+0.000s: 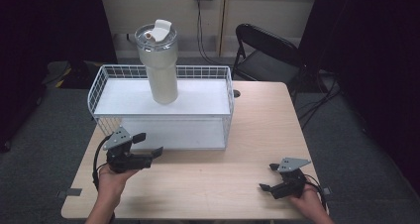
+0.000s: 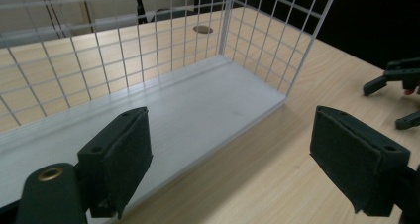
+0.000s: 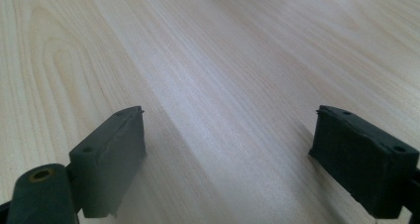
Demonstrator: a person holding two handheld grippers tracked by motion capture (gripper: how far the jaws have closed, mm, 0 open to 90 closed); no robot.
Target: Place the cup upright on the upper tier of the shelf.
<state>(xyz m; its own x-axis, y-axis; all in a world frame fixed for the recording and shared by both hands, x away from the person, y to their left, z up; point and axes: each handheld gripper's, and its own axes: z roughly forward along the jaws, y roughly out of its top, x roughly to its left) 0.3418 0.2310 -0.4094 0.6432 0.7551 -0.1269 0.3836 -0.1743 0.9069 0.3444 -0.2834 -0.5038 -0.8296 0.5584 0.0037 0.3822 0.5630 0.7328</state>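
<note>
A tall cream tumbler [image 1: 159, 63] with a clear lid stands upright on the top shelf of a white wire rack [image 1: 161, 107]. My left gripper [image 1: 148, 144] is held open just in front of the rack's lower left corner, with nothing between its jaws. In the left gripper view the rack's white bottom shelf [image 2: 148, 120] lies ahead of the left gripper [image 2: 230, 159]. My right gripper [image 1: 269, 177] rests open near the table's front right, its jaws facing left. In the right gripper view the right gripper [image 3: 228, 157] has bare wood between its pads.
The light wooden table [image 1: 213, 174] has a cable hole [image 1: 236, 93] behind the rack's right end. A black folding chair [image 1: 265, 53] stands beyond the far right edge. Dark curtains hang on both sides.
</note>
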